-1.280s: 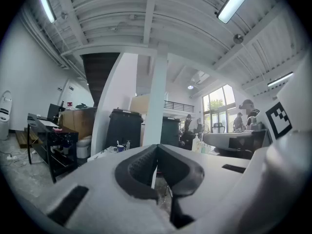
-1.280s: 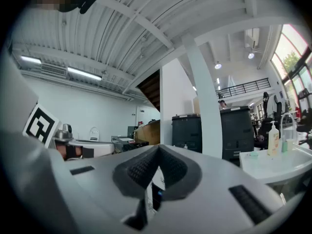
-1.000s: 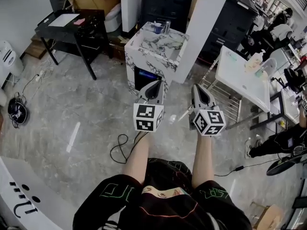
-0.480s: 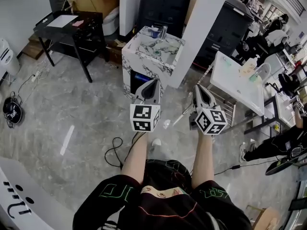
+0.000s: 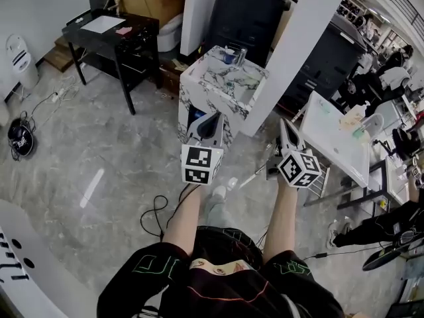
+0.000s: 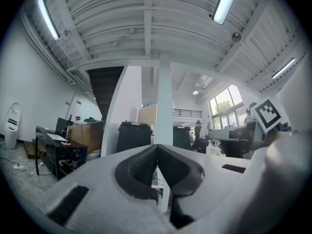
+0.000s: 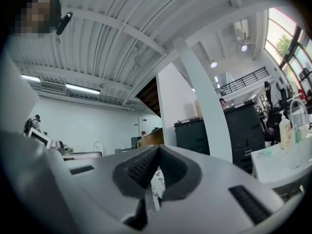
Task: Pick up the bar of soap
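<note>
I cannot make out a bar of soap in any view. A marble-patterned sink stand [image 5: 199, 79] stands ahead of me, with a blue cup [image 5: 229, 55] and a clear glass beside it on its far edge. My left gripper [image 5: 214, 114] [image 6: 157, 148] is held out in front of the stand, shut, with nothing between its pads. My right gripper [image 5: 285, 122] [image 7: 158, 149] hangs level with it to the right, also shut and empty. Both point toward the stand from above the floor.
A white pillar [image 5: 298, 52] rises just right of the stand, with a black cabinet [image 5: 248, 12] behind it. A white table [image 5: 334, 134] with bottles stands at the right, a black desk [image 5: 109, 28] at the far left. A black cable [image 5: 159, 211] loops on the floor by my feet.
The view has shifted forward and the sink stand sits a little lower and nearer. Both grippers stayed shut and held out; the right one drifted slightly right.
</note>
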Demonstrator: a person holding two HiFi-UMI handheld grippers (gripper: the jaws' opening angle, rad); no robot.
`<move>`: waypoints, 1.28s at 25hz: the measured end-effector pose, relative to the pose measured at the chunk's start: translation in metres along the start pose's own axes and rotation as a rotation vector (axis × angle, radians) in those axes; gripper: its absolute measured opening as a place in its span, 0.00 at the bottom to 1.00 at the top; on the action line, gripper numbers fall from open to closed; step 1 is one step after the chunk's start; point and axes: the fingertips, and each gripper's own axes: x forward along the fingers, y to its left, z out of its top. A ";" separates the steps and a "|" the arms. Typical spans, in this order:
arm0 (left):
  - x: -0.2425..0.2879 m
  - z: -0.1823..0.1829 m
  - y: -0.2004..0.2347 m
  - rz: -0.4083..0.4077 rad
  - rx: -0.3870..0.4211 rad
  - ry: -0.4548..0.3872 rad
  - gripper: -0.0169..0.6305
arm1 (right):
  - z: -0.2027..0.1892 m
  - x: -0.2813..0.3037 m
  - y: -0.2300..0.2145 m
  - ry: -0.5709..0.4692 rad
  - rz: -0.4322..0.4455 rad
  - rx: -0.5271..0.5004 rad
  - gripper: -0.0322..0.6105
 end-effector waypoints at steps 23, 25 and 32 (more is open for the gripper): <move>0.273 -0.120 0.039 0.031 0.028 0.290 0.04 | -0.084 0.205 -0.199 0.155 0.069 0.021 0.06; 0.304 -0.129 0.034 0.012 0.038 0.315 0.04 | -0.092 0.217 -0.216 0.155 0.070 0.059 0.06; 0.377 -0.160 0.010 0.004 0.029 0.366 0.04 | -0.112 0.241 -0.266 0.154 0.065 0.144 0.06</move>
